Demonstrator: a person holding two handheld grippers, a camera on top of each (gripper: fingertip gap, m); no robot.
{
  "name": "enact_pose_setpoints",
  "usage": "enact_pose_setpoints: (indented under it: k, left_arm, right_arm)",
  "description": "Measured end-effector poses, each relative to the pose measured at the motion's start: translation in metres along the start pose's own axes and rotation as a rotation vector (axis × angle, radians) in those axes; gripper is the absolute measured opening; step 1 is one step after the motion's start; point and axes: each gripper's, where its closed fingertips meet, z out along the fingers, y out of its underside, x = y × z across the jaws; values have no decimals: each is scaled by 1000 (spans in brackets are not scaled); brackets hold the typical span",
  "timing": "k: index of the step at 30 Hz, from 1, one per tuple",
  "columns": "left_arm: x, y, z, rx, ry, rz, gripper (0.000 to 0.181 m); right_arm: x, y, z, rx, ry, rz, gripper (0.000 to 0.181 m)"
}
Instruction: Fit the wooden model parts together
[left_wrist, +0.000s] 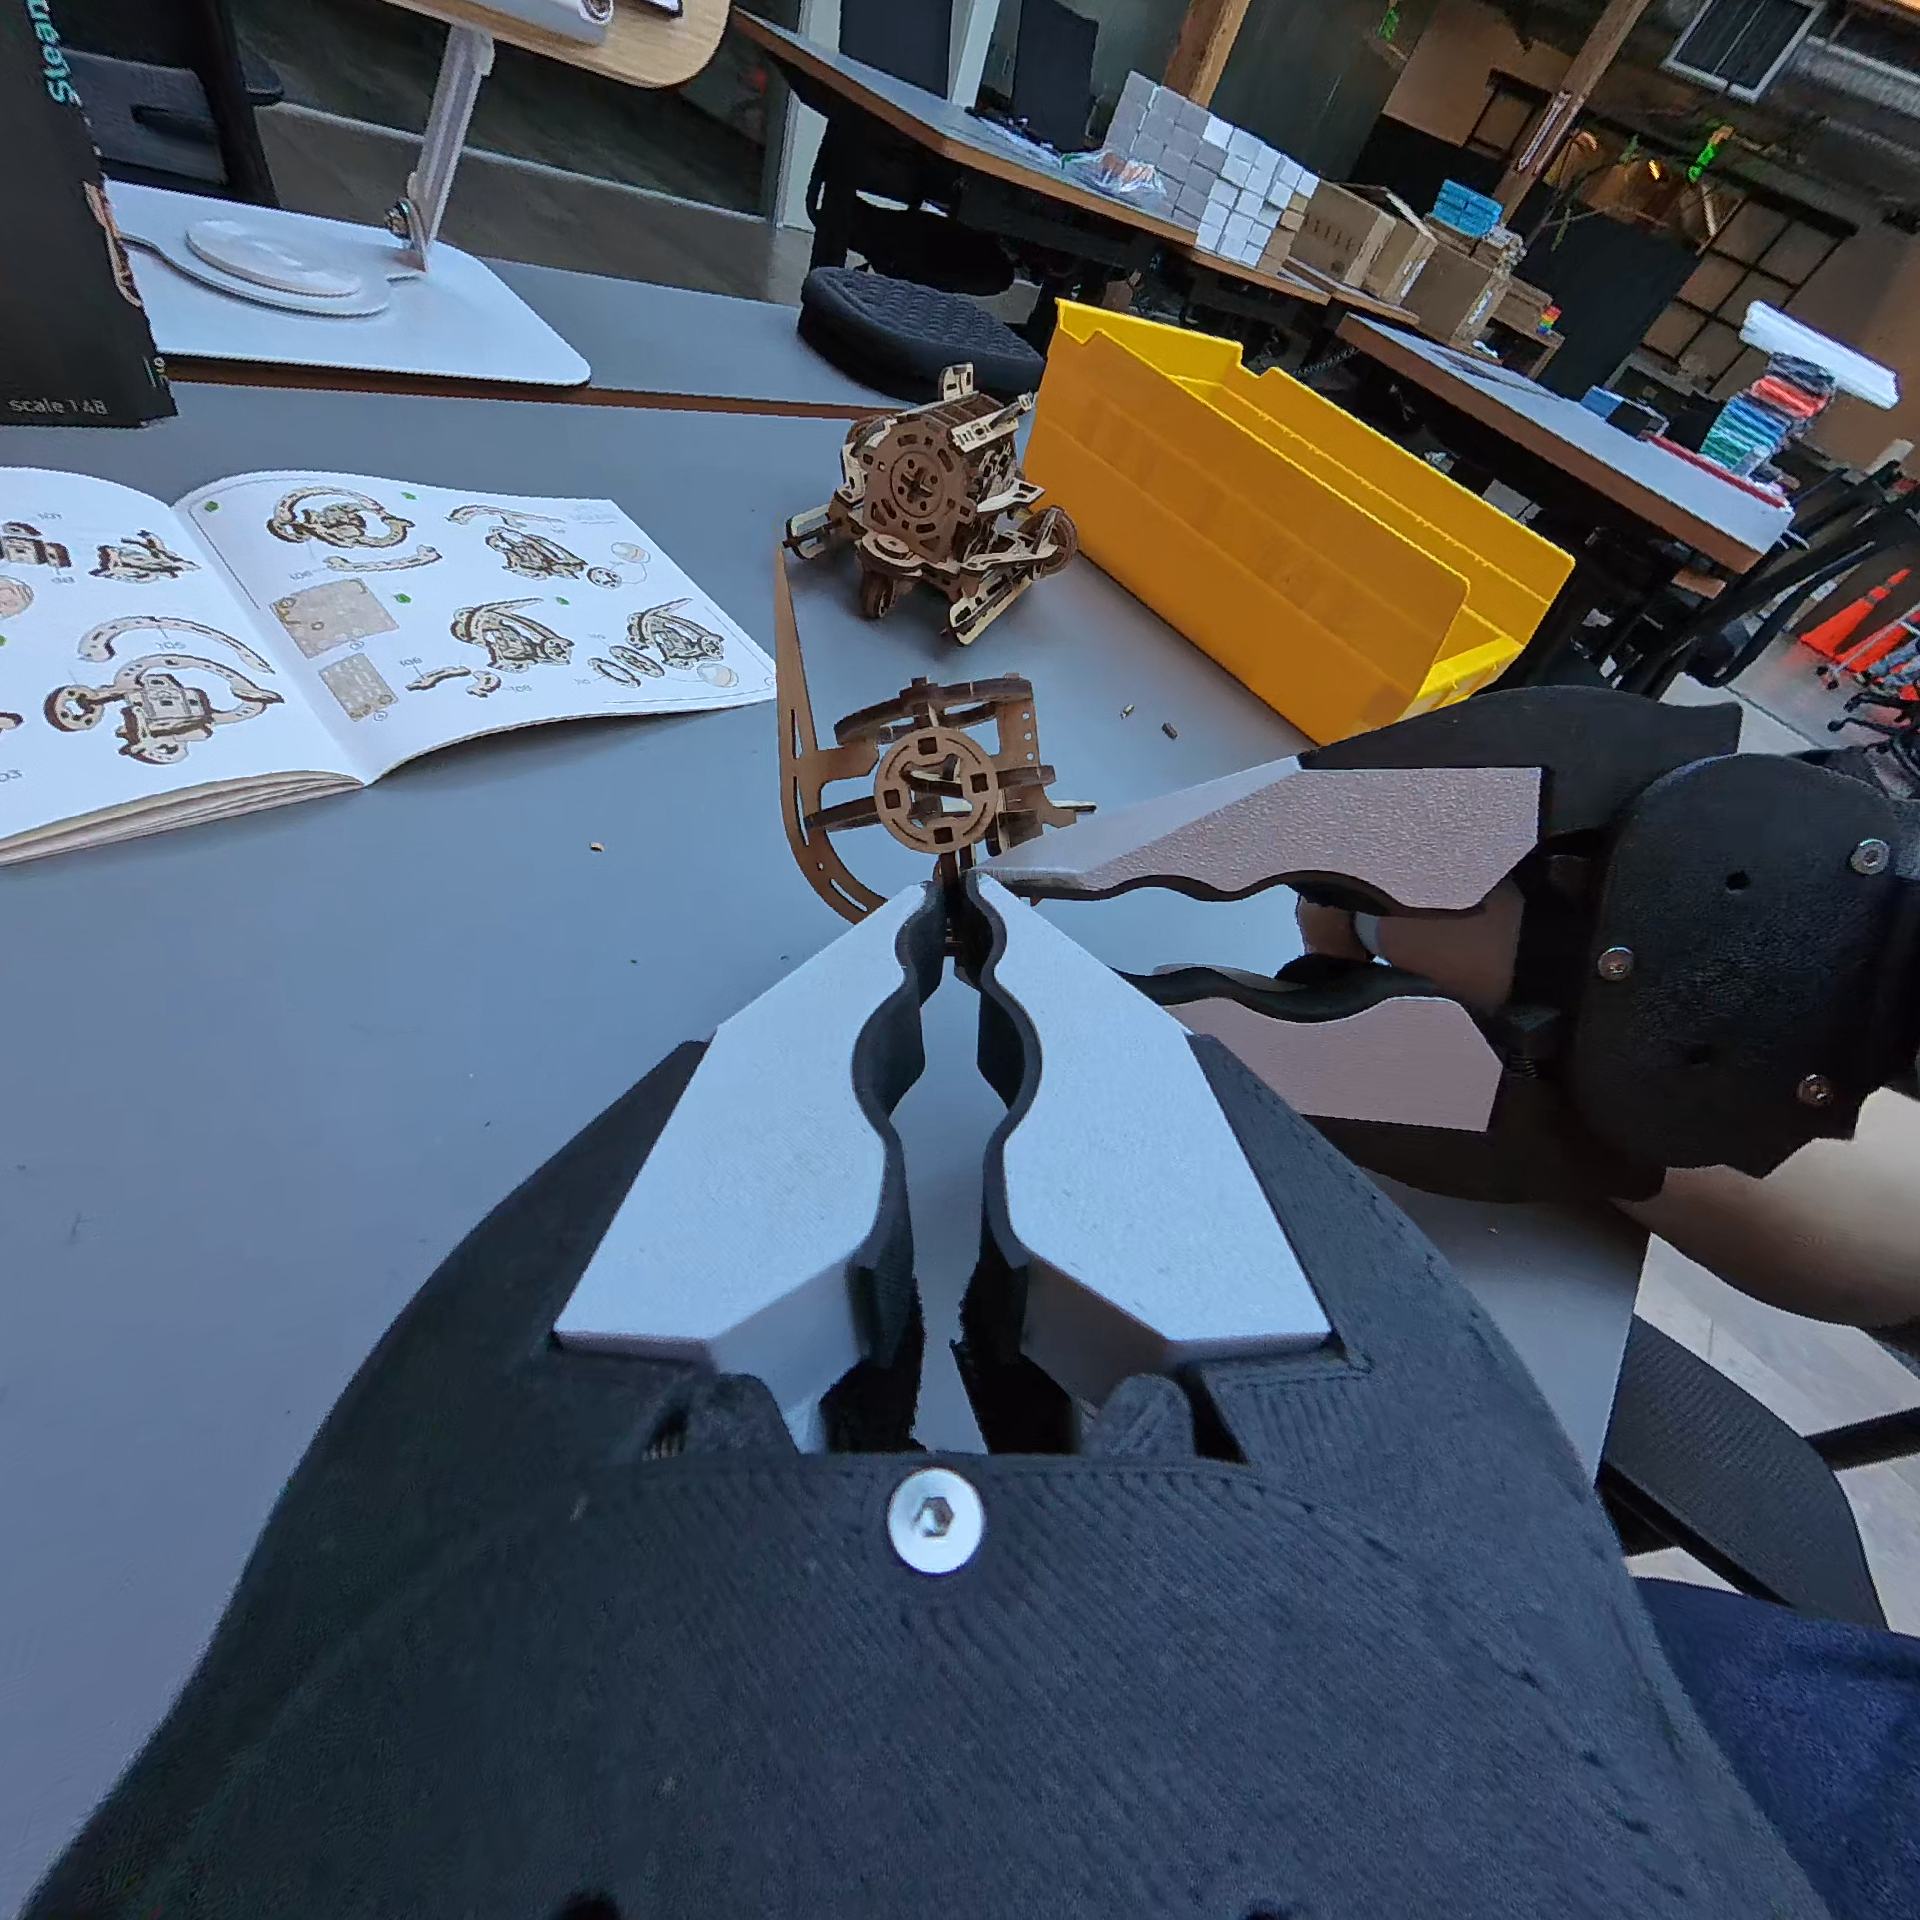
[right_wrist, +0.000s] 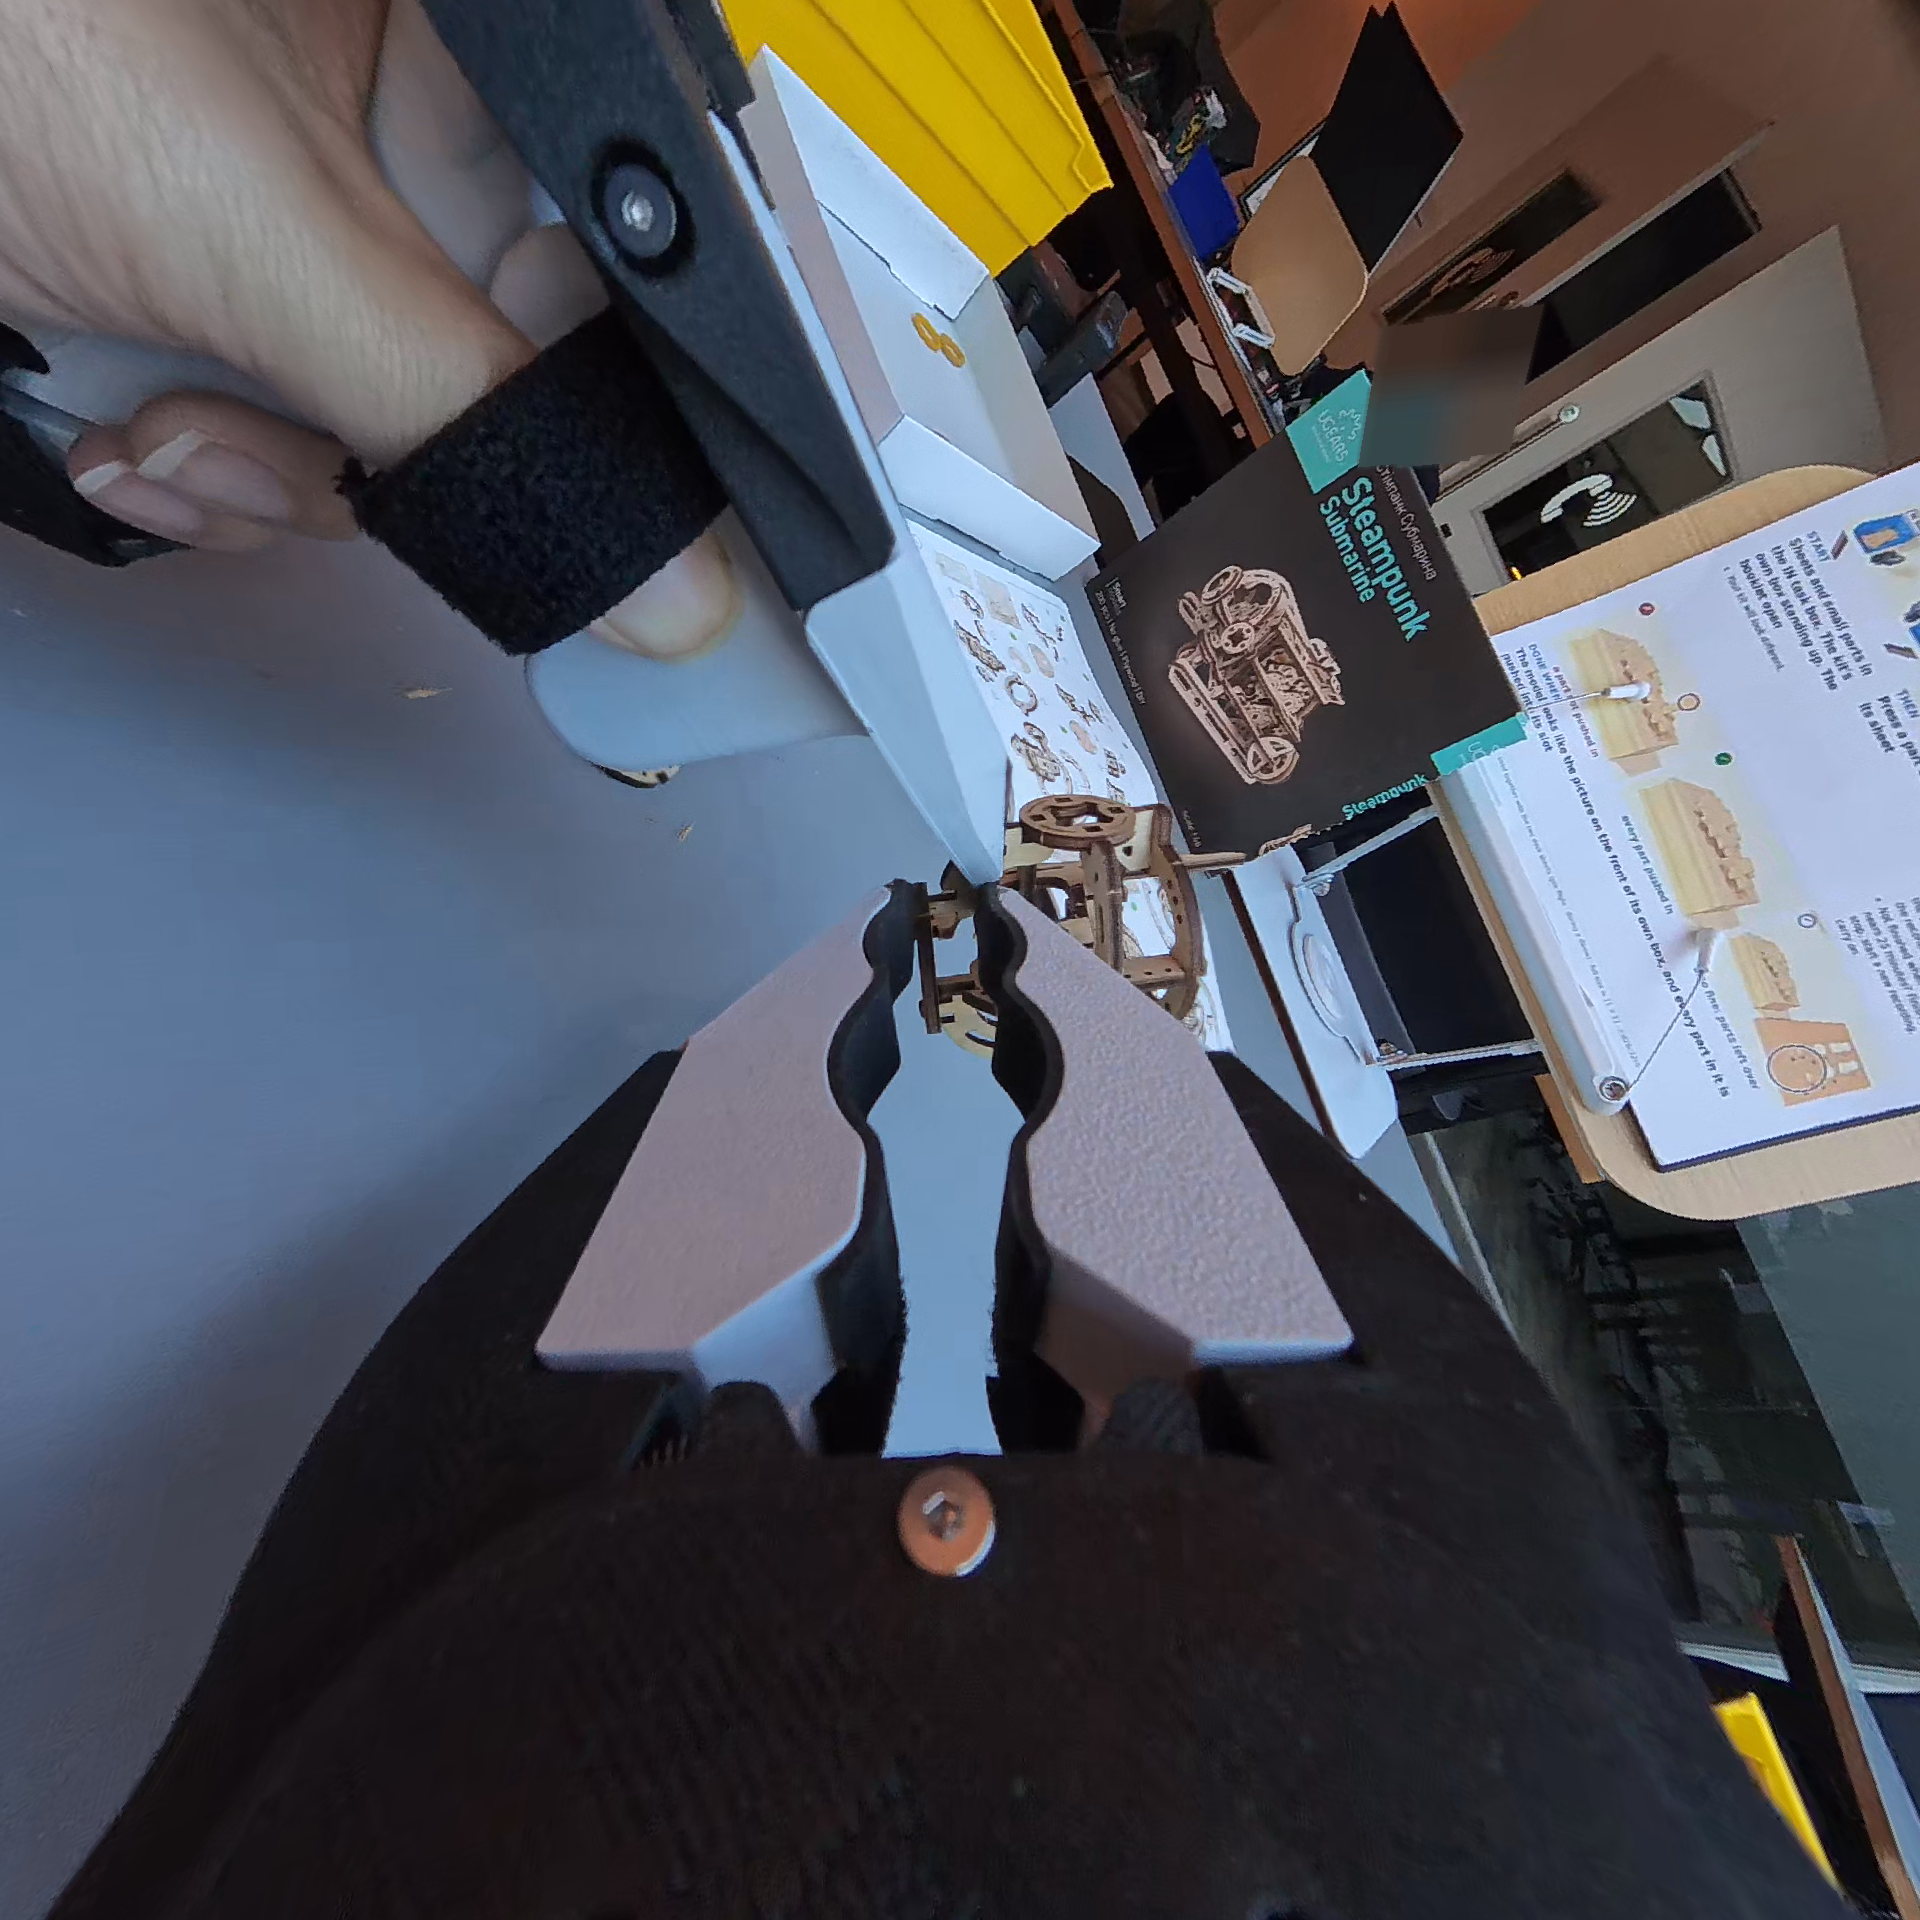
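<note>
Work surface: a grey table, bare in the near area apart from a few wood crumbs. Beyond it, an open workshop room with further desks carrying stacked white boxes and cardboard cartons.

On the table, by size: a yellow plastic bin at the far right edge; an open instruction booklet lying flat to the left; a dark product box standing upright behind the booklet; a white stand base at the back.

A partly built wooden model sits just beside the bin's near corner.

The wooden sub-assembly, with a round spoked wheel facing the left wrist camera, is held above the table between both tools. The left gripper is closed narrowly on its lower tab. The right gripper is nipped onto a small wooden piece on the sub-assembly's side. The tips nearly meet, crowding the joint.
</note>
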Motion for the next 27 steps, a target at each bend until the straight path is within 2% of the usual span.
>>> enact_pose_setpoints:
  k: [5,10,13,16,19,21,24,27]
  left_arm:
    - [0,-5,-5,16,54,-31,1]
    - [2,-18,-25,94,128,44,22]
    - [10,-14,-42,97,255,144,25]
    - [9,-12,-54,113,264,254,30]
    - [10,-12,-55,122,225,319,25]
    - [14,-13,-54,142,225,324,28]
    - [29,-20,-58,206,311,257,51]
    - [38,-32,-62,296,367,179,55]
  right_arm:
    - [2,-3,0,33,0,46,10]
    - [5,-8,-5,109,-53,146,10]
    - [5,-20,-14,236,-167,283,10]
    - [9,-32,-27,378,-303,490,10]
    - [19,-43,-39,515,-428,693,10]
    - [27,-52,-50,629,-491,792,10]
    - [33,-61,-64,746,-573,872,10]
    - [37,-66,-72,817,-616,913,10]
